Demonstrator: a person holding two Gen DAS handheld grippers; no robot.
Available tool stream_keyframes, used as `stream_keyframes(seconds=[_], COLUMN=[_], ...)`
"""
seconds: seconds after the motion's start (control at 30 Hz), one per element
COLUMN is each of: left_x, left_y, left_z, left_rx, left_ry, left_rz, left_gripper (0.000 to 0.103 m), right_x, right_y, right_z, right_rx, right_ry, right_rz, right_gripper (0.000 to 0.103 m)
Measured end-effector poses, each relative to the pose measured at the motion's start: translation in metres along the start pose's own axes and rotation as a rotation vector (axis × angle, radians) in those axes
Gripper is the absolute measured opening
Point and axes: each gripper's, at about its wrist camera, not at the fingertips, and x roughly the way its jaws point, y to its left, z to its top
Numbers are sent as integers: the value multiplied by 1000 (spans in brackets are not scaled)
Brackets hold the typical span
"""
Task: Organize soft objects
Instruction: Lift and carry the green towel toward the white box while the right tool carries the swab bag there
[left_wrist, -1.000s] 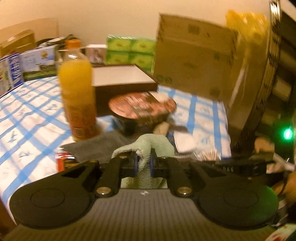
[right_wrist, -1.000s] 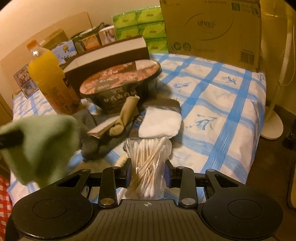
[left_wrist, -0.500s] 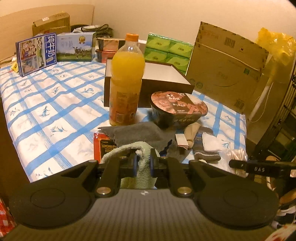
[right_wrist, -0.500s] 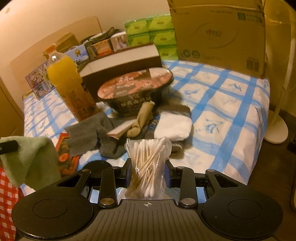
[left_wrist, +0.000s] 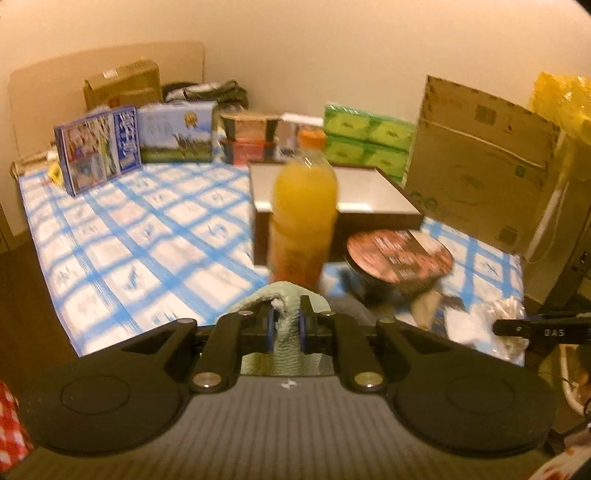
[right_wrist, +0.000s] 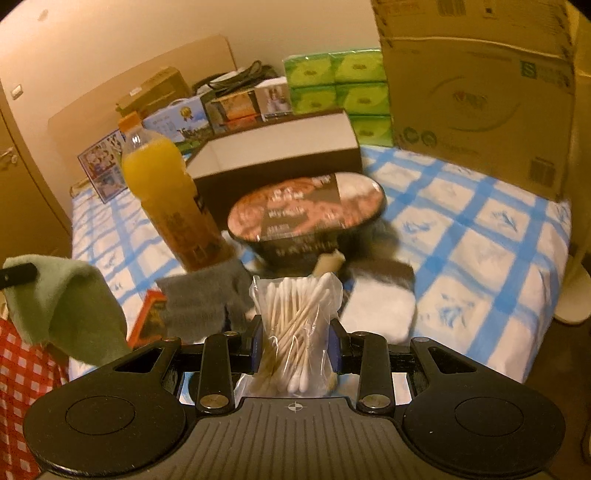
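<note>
My left gripper (left_wrist: 285, 328) is shut on a pale green cloth (left_wrist: 286, 343), held above the near edge of the bed; the same green cloth (right_wrist: 70, 306) hangs at the left of the right wrist view. In my right gripper (right_wrist: 294, 347), a clear bag of cotton swabs (right_wrist: 295, 332) is pinched between the pads. On the blue-checked sheet (right_wrist: 480, 236) lie a grey cloth (right_wrist: 203, 299), a white folded cloth (right_wrist: 380, 310) and a beige sock (right_wrist: 328, 264), partly hidden behind the swabs.
An orange juice bottle (left_wrist: 303, 218) stands mid-bed beside a noodle bowl (right_wrist: 306, 218) and a flat brown box (right_wrist: 273, 155). A large cardboard box (right_wrist: 480, 92), green tissue packs (left_wrist: 365, 140) and cartons line the back. A red packet (right_wrist: 149, 317) lies near the front edge.
Both grippers have risen with their loads. The left view has swung leftward, so the bottle now sits straight ahead and more of the sheet shows. The table's objects have not moved.
</note>
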Motion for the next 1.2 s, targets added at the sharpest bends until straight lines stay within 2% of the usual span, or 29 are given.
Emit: stream_keyframes(seconds=[0.27,0.5,0.77,0.9,1.03,1.2], left_x=[28,71,130,166,207,269], left_y=[39,60,61,55,45,40], left_z=[69,143,212,236,247,247], left_rx=[63,104,143,152,156,133], left_ry=[-82,-156,-220,-229,-206,-104], left_rz=[48,13,-96,-187,-277,-398], left_gripper=[10,10,10,10,10,11], right_x=[24,54,108,144,186,229], right_y=[-2,-2,6,10,11,12], right_z=[54,121,203,238,264,282], right_rx=[-32,-77,-133,-129,-124,-133], right_ry=[4,-25,-73,-78,-76,-59], right_rz=[70,121,145,162,166,153], right_gripper=[35,35,35,35,35,35])
